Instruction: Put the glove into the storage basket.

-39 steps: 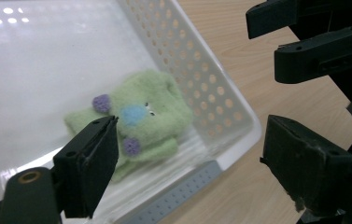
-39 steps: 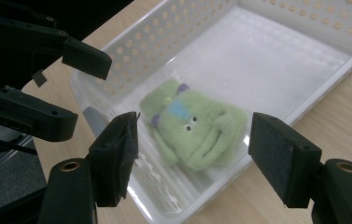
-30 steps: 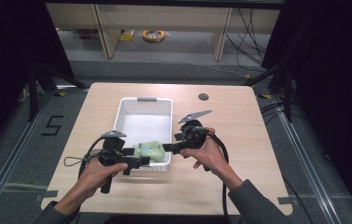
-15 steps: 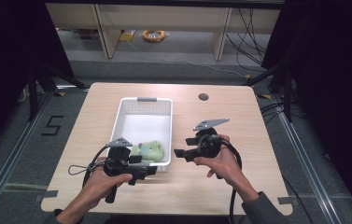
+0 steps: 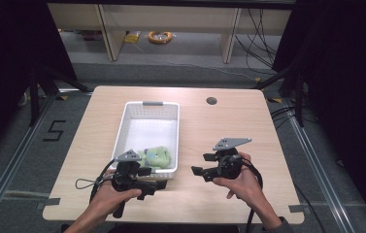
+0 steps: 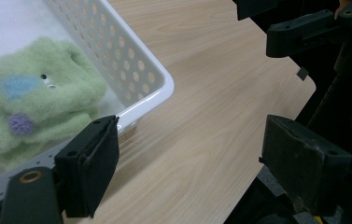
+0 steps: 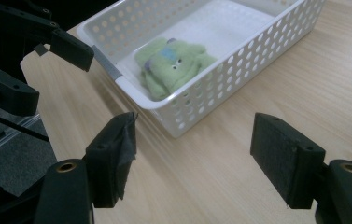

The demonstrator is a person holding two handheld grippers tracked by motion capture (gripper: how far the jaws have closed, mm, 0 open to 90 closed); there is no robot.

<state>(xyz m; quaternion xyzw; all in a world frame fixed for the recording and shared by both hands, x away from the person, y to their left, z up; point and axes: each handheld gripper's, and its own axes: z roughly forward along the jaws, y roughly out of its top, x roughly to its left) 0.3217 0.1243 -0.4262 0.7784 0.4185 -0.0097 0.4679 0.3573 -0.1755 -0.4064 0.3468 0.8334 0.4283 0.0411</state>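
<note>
Claw, left, high view: left claw (image 5: 157, 185) sits low over the worktop's (image 5: 219, 126) near edge, just outside the white basket's (image 5: 128, 116) near end, held in a hand (image 5: 107, 196).
Claw, right, high view: right claw (image 5: 201, 164) hangs over bare worktop right of the basket, well apart from it, in the other hand (image 5: 241, 182).
Toy, high view: green plush toy (image 5: 155, 156) lies inside the basket at its near end.
Left gripper view: left claw (image 6: 187, 161) stands with jaws apart, nothing between them but wood; the basket's (image 6: 145, 74) corner is just beside one jaw, and the green plush toy (image 6: 29, 102) lies inside against the wall.
Right gripper view: right claw (image 7: 192, 156) has jaws wide apart over bare worktop (image 7: 313, 84), gripping nothing; beyond them the basket (image 7: 220, 70) holds the green plush toy (image 7: 171, 63), and the left claw (image 7: 47, 65) shows at the far side, jaws parted.
</note>
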